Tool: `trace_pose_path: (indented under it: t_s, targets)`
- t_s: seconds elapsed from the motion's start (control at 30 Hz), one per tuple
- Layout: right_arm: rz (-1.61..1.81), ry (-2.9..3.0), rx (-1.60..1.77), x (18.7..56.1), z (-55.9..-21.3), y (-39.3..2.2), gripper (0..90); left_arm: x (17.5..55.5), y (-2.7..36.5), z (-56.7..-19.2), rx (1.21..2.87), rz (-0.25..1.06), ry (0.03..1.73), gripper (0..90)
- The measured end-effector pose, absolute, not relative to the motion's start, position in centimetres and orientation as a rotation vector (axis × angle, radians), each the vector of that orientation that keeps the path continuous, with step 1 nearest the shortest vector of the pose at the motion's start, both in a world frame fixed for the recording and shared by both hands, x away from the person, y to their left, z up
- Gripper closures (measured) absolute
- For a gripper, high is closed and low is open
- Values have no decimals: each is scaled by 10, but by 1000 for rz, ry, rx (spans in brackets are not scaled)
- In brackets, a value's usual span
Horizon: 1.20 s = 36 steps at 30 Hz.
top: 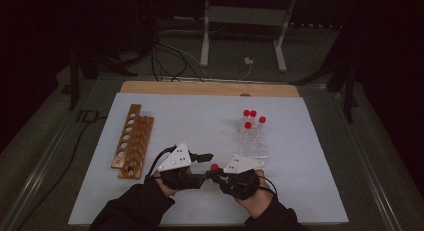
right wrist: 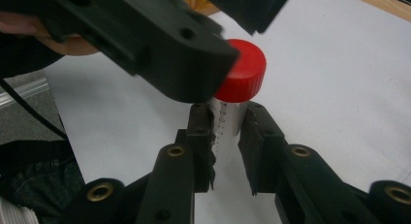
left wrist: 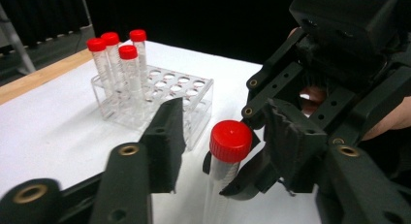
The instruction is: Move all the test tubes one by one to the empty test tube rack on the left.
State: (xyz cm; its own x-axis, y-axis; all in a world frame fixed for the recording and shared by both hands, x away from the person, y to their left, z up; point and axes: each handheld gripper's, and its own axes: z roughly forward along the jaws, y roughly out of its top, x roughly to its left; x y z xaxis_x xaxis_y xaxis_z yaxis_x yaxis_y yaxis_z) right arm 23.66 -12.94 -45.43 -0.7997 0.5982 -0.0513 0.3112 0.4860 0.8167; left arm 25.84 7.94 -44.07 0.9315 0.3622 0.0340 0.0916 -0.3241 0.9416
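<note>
**Red-capped tube held between two grippers**

Near the front edge of the desk, a clear tube with a red cap is pinched by the right hand-held gripper, just under the cap. The jaws of the left hand-held gripper are spread on both sides of the cap; whether the cap is touched cannot be told. Four more red-capped tubes are stood in a clear rack toward the right edge. A wooden rack is laid by the left edge.
</note>
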Motion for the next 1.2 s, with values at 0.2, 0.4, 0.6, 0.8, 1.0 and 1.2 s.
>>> trace_pose_path:
  t_s: [0.2,0.4,0.6,0.8,1.0,1.2]
  targets:
    - [1225,2409,770,237,-454,-129,750,260,75,-444,1914,279,324,603]
    - [1225,2404,776,237,-454,-130,750,260,73,-446,1934,277,310,702]
    - [1226,2403,780,237,-454,-130,749,261,74,-446,1942,280,313,716]
    - [1267,2387,780,237,-452,-132,673,262,76,-442,1939,280,317,718]
    - [1328,2320,792,238,-444,-142,482,265,83,-437,1929,306,336,718]
    - [1356,2268,816,241,-436,-154,268,271,95,-428,1911,343,363,718]
